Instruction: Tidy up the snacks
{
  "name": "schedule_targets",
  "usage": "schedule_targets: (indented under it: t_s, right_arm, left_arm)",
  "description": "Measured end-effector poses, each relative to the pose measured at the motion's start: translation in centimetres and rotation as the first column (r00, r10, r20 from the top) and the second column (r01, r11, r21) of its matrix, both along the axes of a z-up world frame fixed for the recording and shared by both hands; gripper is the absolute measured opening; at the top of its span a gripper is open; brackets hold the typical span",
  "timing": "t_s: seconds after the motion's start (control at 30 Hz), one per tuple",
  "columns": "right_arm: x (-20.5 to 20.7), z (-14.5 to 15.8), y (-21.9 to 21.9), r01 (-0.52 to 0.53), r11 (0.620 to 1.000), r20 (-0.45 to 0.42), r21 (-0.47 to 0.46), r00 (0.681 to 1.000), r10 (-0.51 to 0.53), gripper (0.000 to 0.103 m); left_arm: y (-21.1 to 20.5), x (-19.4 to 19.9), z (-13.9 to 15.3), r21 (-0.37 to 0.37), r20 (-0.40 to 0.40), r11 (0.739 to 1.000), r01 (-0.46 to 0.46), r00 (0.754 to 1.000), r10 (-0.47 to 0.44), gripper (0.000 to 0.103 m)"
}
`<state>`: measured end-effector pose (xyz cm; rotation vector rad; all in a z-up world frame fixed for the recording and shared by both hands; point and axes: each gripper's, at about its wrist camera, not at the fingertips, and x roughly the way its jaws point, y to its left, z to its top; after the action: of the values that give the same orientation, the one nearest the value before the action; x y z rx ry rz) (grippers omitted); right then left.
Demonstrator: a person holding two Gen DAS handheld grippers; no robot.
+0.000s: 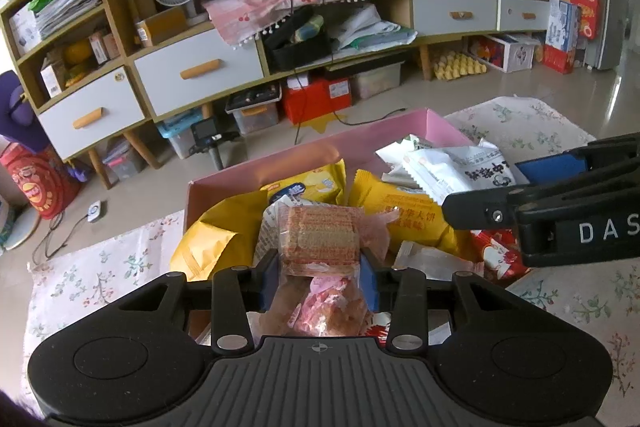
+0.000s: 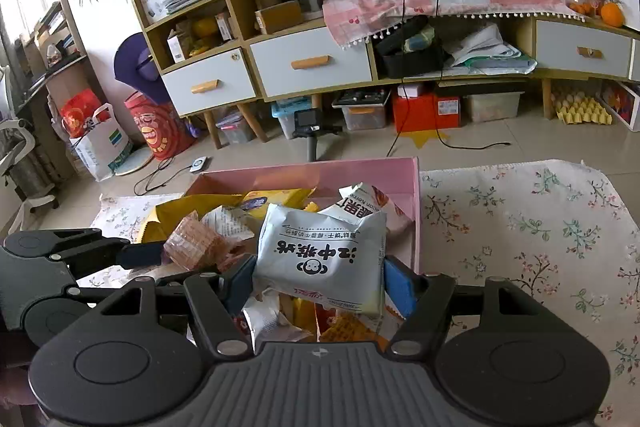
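Our left claw (image 1: 320,277) is clamped on a clear crinkly pack of ridged wafer biscuits (image 1: 318,237); our right claw (image 2: 318,277) grips a pale glossy pouch (image 2: 322,259) printed with black Chinese characters. Both packs hang over the pink cardboard box (image 2: 416,211), heaped with yellow foil bags (image 1: 404,217), near the far edge of the floral-clothed table (image 2: 520,227). Beyond stands a wooden sideboard (image 2: 312,63).

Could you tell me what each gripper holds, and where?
Left gripper: wafer pack, by its sides. Right gripper: white snack bag, by its side edges.
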<state>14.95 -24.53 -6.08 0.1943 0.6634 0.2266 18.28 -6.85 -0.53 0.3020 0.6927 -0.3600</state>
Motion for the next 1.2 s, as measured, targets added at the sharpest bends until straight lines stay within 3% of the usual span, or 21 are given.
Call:
schedule_targets:
  t_s: [0.1,0.17,0.2,0.47,0.87,1.0,1.2]
  right_arm:
    - [0.0,0.0,0.1,-0.015,1.000,0.005,0.009,1.000,0.015,0.052]
    - [-0.1,0.1,0.1,-0.015,1.000,0.021,0.017,1.000,0.015,0.058]
    - [-0.2,0.2,0.0,-0.011,1.000,0.028,0.017,1.000,0.011,0.063]
    - [-0.6,0.6,-0.5,0.009,1.000,0.022,0.023,1.000,-0.009,0.067]
    - [-4.8,1.7,-0.5,0.044,0.999,-0.015,-0.019,0.999,-0.044,0.071]
    - [-6.8,3.2,0.5,0.048,0.997,-0.006,-0.055,0.999,-0.048,0.075]
    - [-9.3,4.1,1.4,0.060,0.993,-0.069,-0.102,0.995,-0.068,0.076]
  left_arm:
    - [-0.1,-0.1,-0.2,-0.016,0.000,1.000,0.016,1.000,-0.016,0.052]
    - [-0.3,-0.3,-0.2,-0.011,0.018,1.000,0.012,1.000,-0.012,0.068]
    - [-0.3,-0.5,-0.2,-0.013,0.020,1.000,0.014,1.000,-0.014,0.068]
    - [0.0,-1.9,0.7,-0.029,0.007,1.000,-0.010,1.000,0.010,0.082]
    - [2.5,-6.9,2.8,-0.052,-0.019,0.991,-0.125,0.992,0.124,0.091]
    - [3.1,-8.9,3.3,-0.017,-0.041,0.984,-0.180,0.983,0.179,0.092]
    - [4.2,-11.7,4.0,-0.018,-0.077,0.965,-0.263,0.962,0.260,0.096]
